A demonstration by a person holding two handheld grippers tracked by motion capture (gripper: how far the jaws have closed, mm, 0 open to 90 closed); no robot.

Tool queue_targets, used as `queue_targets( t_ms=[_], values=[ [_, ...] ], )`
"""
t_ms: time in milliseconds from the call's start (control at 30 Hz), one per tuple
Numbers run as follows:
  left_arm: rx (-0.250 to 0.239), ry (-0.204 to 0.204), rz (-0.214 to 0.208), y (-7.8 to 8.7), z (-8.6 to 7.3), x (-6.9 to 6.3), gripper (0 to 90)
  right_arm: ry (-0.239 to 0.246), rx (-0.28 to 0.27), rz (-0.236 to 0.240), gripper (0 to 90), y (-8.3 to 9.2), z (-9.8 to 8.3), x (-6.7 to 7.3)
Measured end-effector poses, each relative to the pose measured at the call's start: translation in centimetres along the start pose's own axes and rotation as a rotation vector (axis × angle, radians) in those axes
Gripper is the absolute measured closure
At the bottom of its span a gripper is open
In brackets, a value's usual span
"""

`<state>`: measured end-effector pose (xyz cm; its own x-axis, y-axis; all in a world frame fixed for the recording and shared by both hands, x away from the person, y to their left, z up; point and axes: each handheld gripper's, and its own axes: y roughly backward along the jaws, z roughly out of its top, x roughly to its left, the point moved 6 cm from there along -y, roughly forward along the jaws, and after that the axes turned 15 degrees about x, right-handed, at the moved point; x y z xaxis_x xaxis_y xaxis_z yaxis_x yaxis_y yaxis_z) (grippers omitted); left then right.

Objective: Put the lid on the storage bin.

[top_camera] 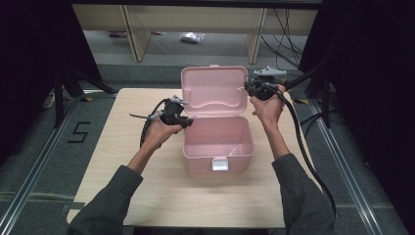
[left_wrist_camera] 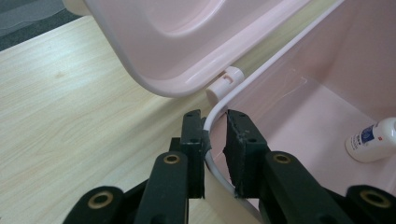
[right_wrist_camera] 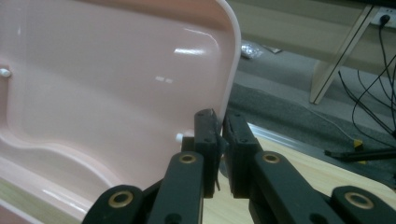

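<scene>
Fingers [left_wrist_camera: 192, 140] of the left gripper [left_wrist_camera: 215, 149] straddle the box [top_camera: 218, 147] rim at its rear corner, right gripper [right_wrist_camera: 222, 151] clamped on the lid [right_wrist_camera: 116, 84] edge (upright, hinge below), bottle [left_wrist_camera: 373, 140] lying inside, beyond the left fingers.

A lab — dark curtains [top_camera: 29, 58], floor rails [top_camera: 29, 191], loose cables [top_camera: 288, 34] around one table [top_camera: 147, 191].

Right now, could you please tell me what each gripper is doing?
Left gripper: closed on the box rim.
Right gripper: closed on the lid edge.
</scene>
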<state>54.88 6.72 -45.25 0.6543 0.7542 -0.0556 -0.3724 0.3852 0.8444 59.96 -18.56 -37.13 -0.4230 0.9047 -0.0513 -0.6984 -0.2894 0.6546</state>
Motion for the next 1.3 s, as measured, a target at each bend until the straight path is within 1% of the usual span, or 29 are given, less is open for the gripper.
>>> queue_targets(
  t_ms=[33, 100, 133, 167, 200, 300, 333, 367, 500, 533, 567, 600, 633, 667, 700, 733, 767, 800, 833, 867, 900, 933, 1000, 1100, 1133, 1200, 1233, 1267, 1300],
  values=[
    [-0.002, 0.003, -0.003, 0.0, 0.0, 0.0, 76.8, 0.019, -0.009, -0.013, 85.6, 0.2, -0.1, -0.1],
    [-0.004, 0.005, -0.002, -0.1, 0.1, 0.0, 76.6, -0.001, -0.016, -0.007, 85.6, 0.6, -0.3, 0.1],
    [-0.003, 0.003, -0.002, -0.1, 0.1, 0.1, 76.6, 0.026, -0.025, -0.014, 85.6, 0.7, -0.4, 0.0],
    [-0.002, 0.002, 0.000, -0.1, 0.2, 0.1, 76.5, 0.003, -0.029, -0.015, 85.8, 1.0, -0.5, 0.1],
    [-0.002, 0.003, -0.002, -0.1, 0.2, 0.1, 76.5, 0.015, -0.043, -0.021, 85.8, 1.1, -0.6, 0.1],
    [-0.004, 0.005, -0.002, -0.2, 0.2, 0.1, 76.4, 0.022, -0.056, -0.025, 85.9, 1.6, -0.9, 0.3],
    [-0.006, 0.004, 0.003, -0.2, 0.3, 0.1, 76.3, 0.011, -0.054, -0.015, 86.0, 1.8, -1.0, 0.4],
    [-0.008, 0.005, 0.007, -0.2, 0.3, 0.1, 76.2, 0.022, -0.065, -0.022, 86.0, 1.9, -1.1, 0.4],
    [-0.013, 0.005, 0.007, -0.4, 0.4, 0.2, 75.8, 0.020, -0.077, -0.025, 86.0, 2.4, -1.4, 0.5],
    [-0.013, 0.001, 0.010, -0.4, 0.5, 0.2, 75.8, 0.033, -0.083, -0.030, 86.0, 2.4, -1.4, 0.4],
    [-0.014, 0.002, 0.009, -0.4, 0.5, 0.2, 75.7, 0.022, -0.088, -0.027, 86.0, 2.6, -1.6, 0.6],
    [-0.015, 0.004, 0.002, -0.5, 0.5, 0.3, 75.7, 0.038, -0.089, -0.035, 85.9, 2.7, -1.7, 0.6],
    [-0.019, 0.006, 0.008, -0.5, 0.6, 0.3, 75.6, 0.039, -0.097, -0.039, 86.0, 2.8, -1.8, 0.7],
    [-0.018, 0.000, 0.005, -0.5, 0.5, 0.3, 75.5, 0.024, -0.089, -0.036, 86.0, 3.0, -2.0, 0.8],
    [-0.021, 0.002, 0.005, -0.5, 0.5, 0.3, 75.4, 0.046, -0.100, -0.041, 86.1, 3.1, -2.0, 0.7],
    [-0.021, 0.002, 0.004, -0.5, 0.5, 0.3, 75.4, 0.025, -0.109, -0.040, 86.3, 3.2, -2.1, 0.8],
    [-0.020, 0.000, 0.006, -0.4, 0.5, 0.3, 75.2, 0.023, -0.112, -0.032, 86.4, 3.4, -2.2, 0.9],
    [-0.018, -0.005, 0.011, -0.4, 0.5, 0.3, 75.2, 0.038, -0.114, -0.028, 86.4, 3.5, -2.3, 0.9],
    [-0.018, -0.001, 0.011, -0.5, 0.5, 0.2, 75.0, 0.029, -0.117, -0.035, 86.4, 3.7, -2.4, 1.0],
    [-0.018, 0.000, 0.009, -0.5, 0.6, 0.2, 74.8, 0.026, -0.105, -0.028, 86.4, 3.8, -2.5, 1.1],
    [-0.018, 0.001, 0.020, -0.5, 0.6, 0.2, 74.5, 0.054, -0.117, -0.034, 86.5, 3.8, -2.4, 0.9],
    [-0.018, 0.000, 0.019, -0.5, 0.6, 0.2, 74.5, 0.039, -0.114, -0.032, 86.6, 3.9, -2.6, 1.1],
    [-0.021, 0.003, 0.017, -0.5, 0.5, 0.2, 74.4, 0.050, -0.120, -0.024, 86.7, 4.1, -2.7, 1.2],
    [-0.022, -0.001, 0.017, -0.5, 0.5, 0.2, 74.0, 0.049, -0.128, -0.035, 86.7, 4.6, -3.1, 1.4],
    [-0.023, -0.004, 0.013, -0.6, 0.5, 0.2, 73.7, 0.061, -0.126, -0.026, 86.7, 4.7, -3.2, 1.4],
    [-0.029, -0.002, 0.019, -0.6, 0.6, 0.1, 73.5, 0.058, -0.144, -0.026, 86.9, 4.9, -3.4, 1.3],
    [-0.030, -0.002, 0.016, -0.6, 0.6, 0.1, 73.4, 0.047, -0.137, -0.011, 86.9, 5.0, -3.6, 1.4],
    [-0.031, -0.004, 0.017, -0.6, 0.5, 0.1, 73.2, 0.044, -0.139, -0.016, 86.9, 5.1, -3.7, 1.4],
    [-0.032, -0.004, 0.016, -0.6, 0.5, 0.1, 73.2, 0.053, -0.144, -0.015, 86.8, 5.2, -3.8, 1.4]
  ],
)
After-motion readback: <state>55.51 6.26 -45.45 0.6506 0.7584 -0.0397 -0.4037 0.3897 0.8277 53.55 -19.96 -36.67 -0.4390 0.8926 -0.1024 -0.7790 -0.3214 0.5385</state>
